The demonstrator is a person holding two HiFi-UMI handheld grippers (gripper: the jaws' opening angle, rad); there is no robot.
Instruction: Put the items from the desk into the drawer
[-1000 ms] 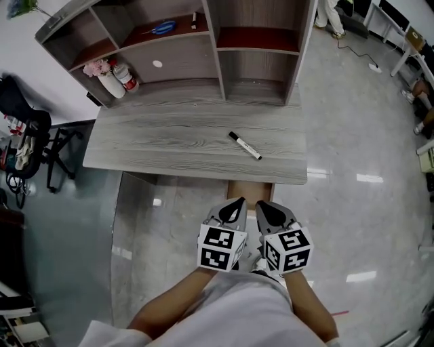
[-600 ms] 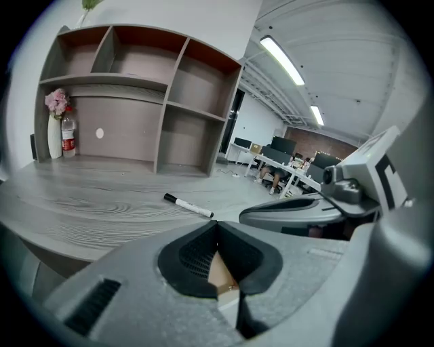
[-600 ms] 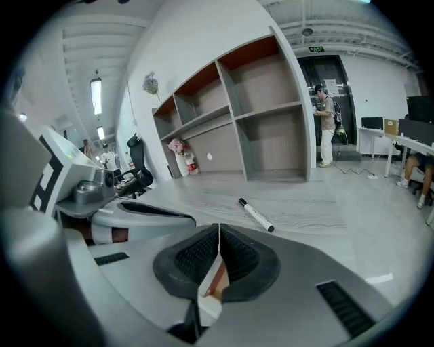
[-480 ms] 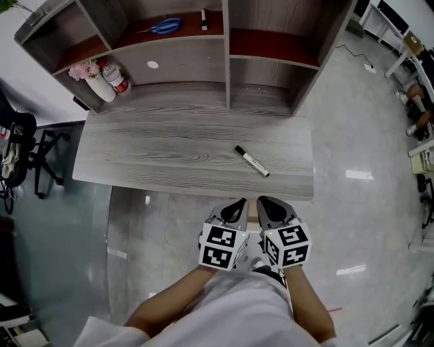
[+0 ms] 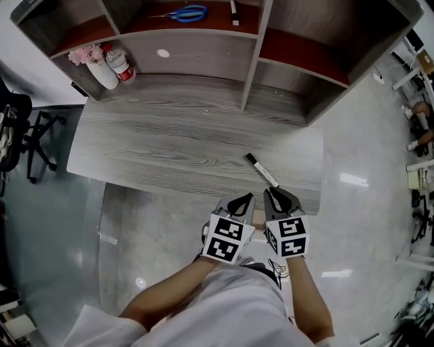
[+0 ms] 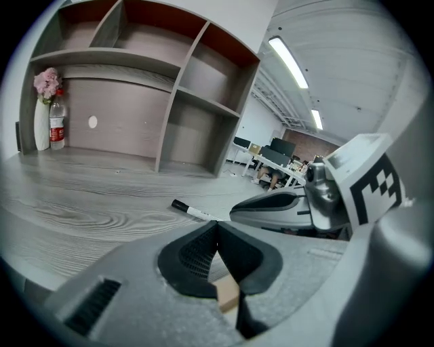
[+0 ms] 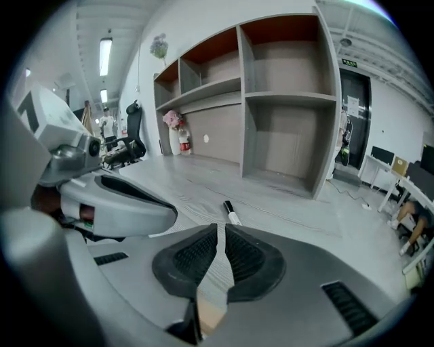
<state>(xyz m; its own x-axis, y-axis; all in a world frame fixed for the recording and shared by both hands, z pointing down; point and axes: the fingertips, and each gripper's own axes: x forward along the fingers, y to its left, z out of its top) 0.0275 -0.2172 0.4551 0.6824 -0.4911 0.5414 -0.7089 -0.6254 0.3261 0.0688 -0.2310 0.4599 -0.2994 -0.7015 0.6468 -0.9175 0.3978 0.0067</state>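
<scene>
- One marker [image 5: 262,171] lies flat on the counter [image 5: 156,146], out in front of the shelf unit [image 5: 251,61] and below its right-hand bays.
- Its long axis runs on a diagonal: the black cap points back toward the shelf unit, and the white barrel points toward the counter's front edge.
- Both grippers hover at that front edge, on the side of the marker away from the shelf unit. The right gripper [image 5: 273,198] is just beside the barrel's end, and the left gripper [image 5: 244,202] is close at its left.
- Each gripper is clenched, pads together, grasping nothing.
- A tan strip [image 5: 258,217] shows between the grippers, under the counter's edge; what it is cannot be made out.
- On the shelf unit lie blue-handled scissors [image 5: 183,13], partly cut off by the frame's top. A vase [image 5: 102,73] and a bottle [image 5: 121,64] stand at its left end.
</scene>
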